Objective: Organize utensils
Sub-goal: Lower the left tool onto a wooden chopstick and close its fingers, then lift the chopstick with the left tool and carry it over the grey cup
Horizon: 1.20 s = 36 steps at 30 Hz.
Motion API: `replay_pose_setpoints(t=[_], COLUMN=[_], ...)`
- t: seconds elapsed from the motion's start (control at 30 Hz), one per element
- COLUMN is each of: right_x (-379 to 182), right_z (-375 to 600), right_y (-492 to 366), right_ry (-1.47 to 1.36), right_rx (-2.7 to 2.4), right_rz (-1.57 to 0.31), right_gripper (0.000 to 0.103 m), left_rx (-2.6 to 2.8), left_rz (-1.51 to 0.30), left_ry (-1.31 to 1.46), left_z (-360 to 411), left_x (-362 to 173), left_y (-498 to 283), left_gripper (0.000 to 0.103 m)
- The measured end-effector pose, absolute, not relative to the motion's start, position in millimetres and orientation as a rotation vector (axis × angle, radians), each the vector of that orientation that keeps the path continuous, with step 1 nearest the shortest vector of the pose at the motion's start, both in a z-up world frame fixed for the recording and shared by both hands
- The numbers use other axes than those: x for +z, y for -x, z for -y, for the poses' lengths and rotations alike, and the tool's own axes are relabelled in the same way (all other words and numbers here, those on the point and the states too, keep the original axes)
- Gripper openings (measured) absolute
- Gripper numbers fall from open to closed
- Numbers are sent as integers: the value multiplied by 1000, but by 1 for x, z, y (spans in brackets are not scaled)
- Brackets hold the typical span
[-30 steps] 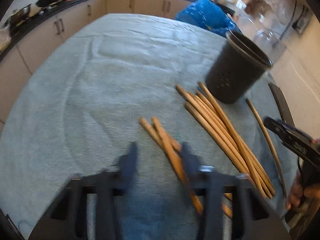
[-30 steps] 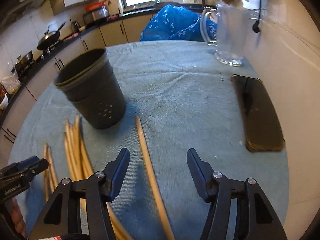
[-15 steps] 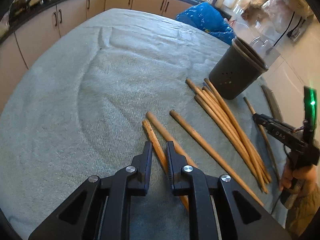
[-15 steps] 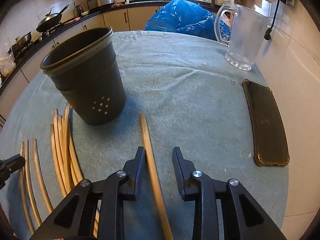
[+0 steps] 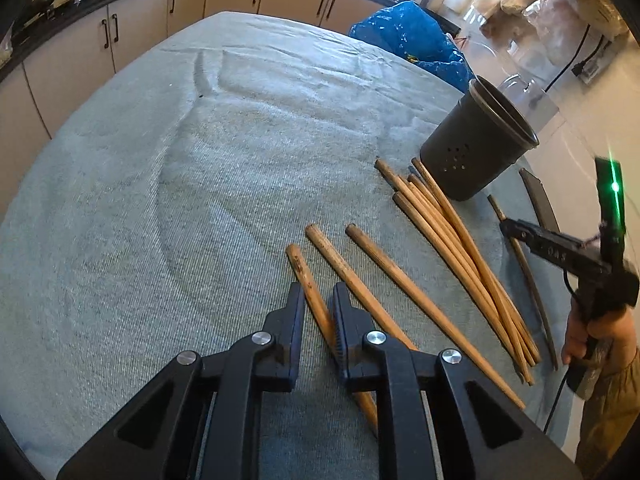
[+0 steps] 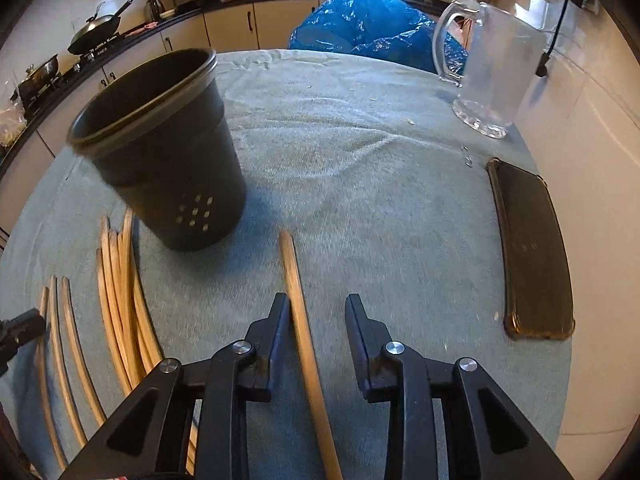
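The left tongs [image 5: 317, 300] are sitting narrow, having just been closing, and the leftmost chopstick [image 5: 307, 280] of three loose ones is running between the two fingers with both pads lying against it, so the tongs are gripping that stick while it is still lying on the grey-green cloth of the worktop [image 5: 200, 184]. The two neighbouring chopsticks [image 5: 384, 272] are lying just to its right, fanning away toward the far side. Further right, a bundle of chopsticks [image 5: 460, 240] is lying with its thick ends near the foot of the black perforated holder [image 5: 476, 148], which is standing upright on the cloth. The right tongs [image 6: 318, 312] are standing partly apart, having just been closing, with a single chopstick [image 6: 298, 312] lying between the fingers; it is lying against the inner face of the left finger [image 6: 278, 320], while a clear gap is separating it from the right finger, so nothing is being clamped there. In the right wrist view, the holder is standing to the left of that stick, a dark phone [image 6: 532, 252] is lying flat near the right edge, and a clear glass jug [image 6: 496, 68] is standing at the far right with a blue plastic bag [image 6: 360, 24] behind the worktop.
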State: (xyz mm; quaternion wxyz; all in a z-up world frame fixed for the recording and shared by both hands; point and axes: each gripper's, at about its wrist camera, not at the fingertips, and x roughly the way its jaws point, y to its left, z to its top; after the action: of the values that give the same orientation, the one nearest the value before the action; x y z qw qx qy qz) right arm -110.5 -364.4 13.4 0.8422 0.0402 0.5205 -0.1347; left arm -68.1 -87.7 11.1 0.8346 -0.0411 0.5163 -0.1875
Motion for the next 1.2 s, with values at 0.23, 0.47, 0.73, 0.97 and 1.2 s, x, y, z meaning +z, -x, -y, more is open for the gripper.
replay_pose_setpoints(t=[0.23, 0.47, 0.73, 0.97, 1.2], right_x=[12, 40, 81, 74, 70], right_z=[358, 355, 335, 321, 317], right_y=[99, 135, 181, 192, 195], right_ry=[-81, -126, -173, -176, -181], right_rx=[-258, -268, -223, -196, -180], right_rz=[-1096, -1001, -869, -898, -895], right_gripper=[9, 7, 7, 8, 8], left_rx=[-470, -465, -451, -389, -390], left_rz=[-1098, -1016, -991, -1082, -1093], left_ry=[32, 6, 19, 134, -33], left_z=[98, 88, 78, 72, 89], left_x=[13, 34, 51, 24, 16], left_y=[67, 84, 99, 84, 81], left_gripper=[28, 0, 0, 59, 30])
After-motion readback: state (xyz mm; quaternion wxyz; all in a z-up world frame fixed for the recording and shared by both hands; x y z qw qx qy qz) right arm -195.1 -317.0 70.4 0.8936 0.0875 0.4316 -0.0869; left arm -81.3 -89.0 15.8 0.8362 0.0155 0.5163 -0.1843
